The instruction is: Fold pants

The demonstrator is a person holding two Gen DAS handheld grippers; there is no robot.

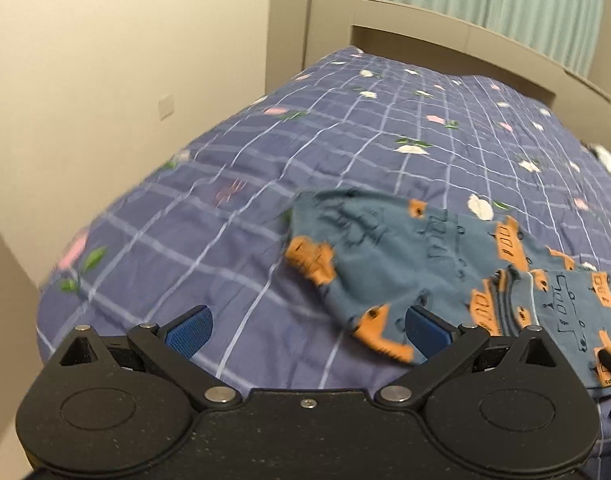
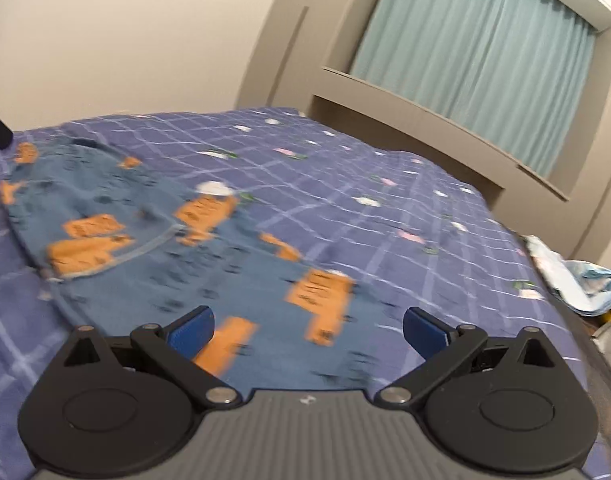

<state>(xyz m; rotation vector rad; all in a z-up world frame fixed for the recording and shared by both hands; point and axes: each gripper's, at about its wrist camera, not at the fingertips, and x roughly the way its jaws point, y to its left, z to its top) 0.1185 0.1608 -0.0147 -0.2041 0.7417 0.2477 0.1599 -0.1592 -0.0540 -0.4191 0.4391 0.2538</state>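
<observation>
Facing a blue checked bedspread (image 1: 305, 140) with curtains (image 2: 485, 52) upper right, we note pants (image 2: 145, 240) centre-left; left gripper (image 1: 305, 332) and right gripper (image 2: 307, 332) gape wide, empty.

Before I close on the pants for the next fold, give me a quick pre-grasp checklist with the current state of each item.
1. Left gripper open, holding nothing: ok.
2. Right gripper open, holding nothing: ok.
3. Pants on the bedspread, within both views: ok.
4. Pants lying flat: not ok; the cloth is bunched and partly doubled over in the left wrist view.
5. Cloth between the right fingers: ok, fabric runs under the gap.
6. Cloth between the left fingers: not ok, mostly bare bedspread; the pants edge reaches only the right-hand finger.
</observation>
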